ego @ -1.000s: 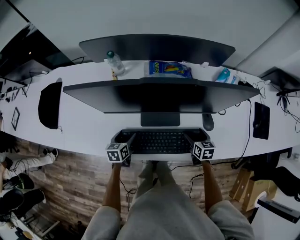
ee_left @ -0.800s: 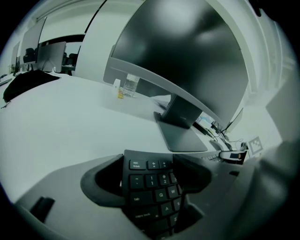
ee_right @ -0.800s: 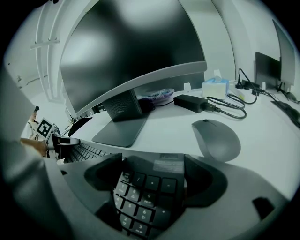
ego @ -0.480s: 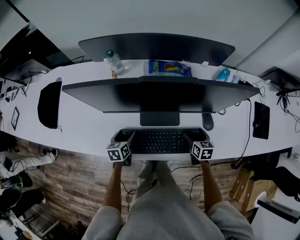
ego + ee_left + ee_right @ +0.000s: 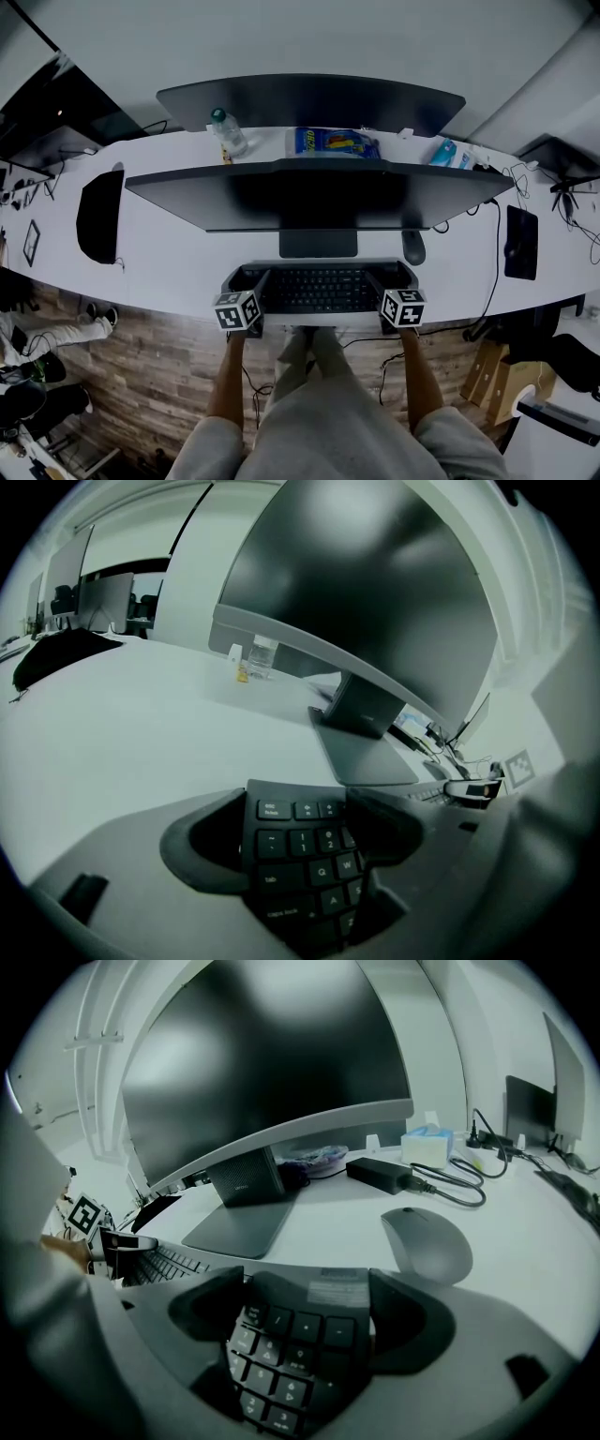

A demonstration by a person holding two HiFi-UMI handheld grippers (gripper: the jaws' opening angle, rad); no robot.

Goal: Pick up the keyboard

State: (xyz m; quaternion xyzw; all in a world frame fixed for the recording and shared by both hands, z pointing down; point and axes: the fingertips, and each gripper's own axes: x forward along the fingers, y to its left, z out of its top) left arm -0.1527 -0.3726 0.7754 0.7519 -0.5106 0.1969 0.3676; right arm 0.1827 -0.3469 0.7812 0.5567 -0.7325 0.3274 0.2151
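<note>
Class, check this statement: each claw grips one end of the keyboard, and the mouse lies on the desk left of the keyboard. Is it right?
Not quite. The mouse lies right of the keyboard, not left; the right gripper view shows it beside that end. The rest holds: left claw and right claw each grip one end.

an office: long desk (image 5: 178,258) with monitors (image 5: 309,192).
</note>
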